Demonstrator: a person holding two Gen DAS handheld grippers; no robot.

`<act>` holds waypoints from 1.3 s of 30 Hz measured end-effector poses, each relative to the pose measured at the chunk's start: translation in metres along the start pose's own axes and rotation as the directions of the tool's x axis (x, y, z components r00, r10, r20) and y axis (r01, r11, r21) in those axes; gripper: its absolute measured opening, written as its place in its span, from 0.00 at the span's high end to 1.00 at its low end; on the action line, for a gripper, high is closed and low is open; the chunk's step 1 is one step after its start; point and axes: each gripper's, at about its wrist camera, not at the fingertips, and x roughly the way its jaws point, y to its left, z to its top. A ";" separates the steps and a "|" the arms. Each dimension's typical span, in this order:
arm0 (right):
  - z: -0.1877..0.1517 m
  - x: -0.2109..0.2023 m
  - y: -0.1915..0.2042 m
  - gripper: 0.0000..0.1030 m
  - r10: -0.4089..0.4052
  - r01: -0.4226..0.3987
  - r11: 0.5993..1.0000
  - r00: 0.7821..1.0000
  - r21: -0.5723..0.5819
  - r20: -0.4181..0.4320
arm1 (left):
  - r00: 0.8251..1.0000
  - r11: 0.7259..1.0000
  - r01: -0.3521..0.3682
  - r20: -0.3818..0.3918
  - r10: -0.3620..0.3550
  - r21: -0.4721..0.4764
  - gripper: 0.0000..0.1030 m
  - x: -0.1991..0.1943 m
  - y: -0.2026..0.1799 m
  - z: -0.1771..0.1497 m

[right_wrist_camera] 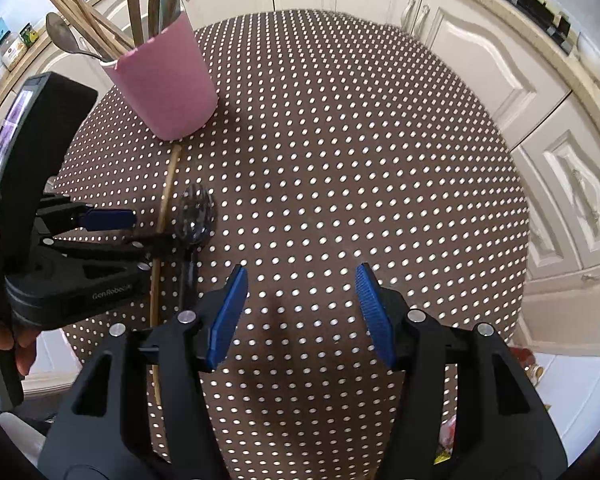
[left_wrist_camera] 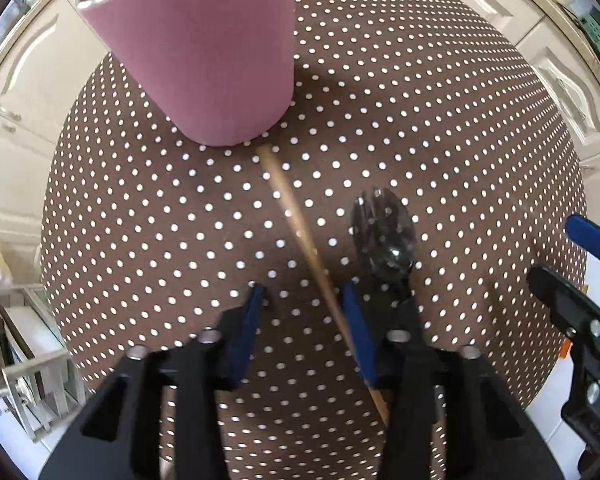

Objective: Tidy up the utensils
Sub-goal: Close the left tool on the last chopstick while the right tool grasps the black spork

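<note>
A pink cup [left_wrist_camera: 208,48] [right_wrist_camera: 166,88] stands at the far left of the round dotted table [left_wrist_camera: 440,140] [right_wrist_camera: 360,152] and holds chopsticks [right_wrist_camera: 76,12], a metal spoon [right_wrist_camera: 60,34] and other long utensils. A wooden chopstick [left_wrist_camera: 300,232] [right_wrist_camera: 162,216] lies on the cloth, from the cup's base toward me. A dark spoon [left_wrist_camera: 384,232] [right_wrist_camera: 194,216] lies just right of it. My left gripper [left_wrist_camera: 304,292] [right_wrist_camera: 140,232] is open, low over the table, with the chopstick between its fingers. My right gripper [right_wrist_camera: 300,276] [left_wrist_camera: 560,248] is open and empty over bare cloth, to the right of the spoon.
White kitchen cabinets [right_wrist_camera: 480,48] [left_wrist_camera: 40,72] ring the table behind and to both sides. A metal rack [left_wrist_camera: 32,364] stands low at the left. A white tiled floor [right_wrist_camera: 572,384] shows past the table's near right edge.
</note>
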 end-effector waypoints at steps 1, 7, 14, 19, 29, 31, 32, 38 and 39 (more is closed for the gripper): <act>0.000 0.003 0.001 0.46 0.010 -0.010 1.000 1.000 0.008 -0.012 | 1.000 1.000 0.008 0.000 -0.008 -0.010 0.89 0.000 0.003 0.000; 0.006 0.019 0.014 0.46 0.090 -0.087 0.995 0.993 0.041 -0.073 | 0.998 0.992 0.063 -0.003 -0.064 -0.110 0.95 0.002 0.026 -0.012; 0.022 0.043 0.043 0.53 0.166 -0.164 0.986 0.974 0.028 -0.154 | 0.985 0.955 0.156 -0.035 -0.170 -0.253 0.95 0.007 0.055 -0.029; 0.027 0.060 0.063 0.67 0.157 -0.164 0.986 0.964 -0.014 -0.217 | 0.972 0.934 0.200 -0.062 -0.227 -0.298 0.94 0.011 0.070 -0.030; 0.050 0.083 0.080 0.88 0.087 -0.107 0.993 0.950 -0.050 -0.301 | 0.967 0.958 0.160 -0.159 -0.201 -0.240 0.74 0.022 0.068 0.010; 0.052 0.083 0.077 0.89 0.106 -0.122 0.992 0.948 -0.034 -0.301 | 0.971 0.971 0.132 -0.173 -0.168 -0.201 0.75 0.025 0.057 0.023; 0.053 0.083 0.075 0.89 0.115 -0.129 0.991 0.947 -0.026 -0.298 | 0.974 0.976 0.114 -0.173 -0.147 -0.188 0.77 0.025 0.055 0.024; 0.050 0.073 0.054 0.89 0.204 -0.194 0.979 0.943 0.062 -0.263 | 0.984 0.974 0.124 -0.104 -0.146 -0.190 0.95 0.016 0.053 0.019; 0.049 0.070 0.052 0.89 0.210 -0.199 0.978 0.944 0.068 -0.254 | 0.987 0.973 0.136 -0.064 -0.150 -0.185 0.95 0.010 0.052 0.019</act>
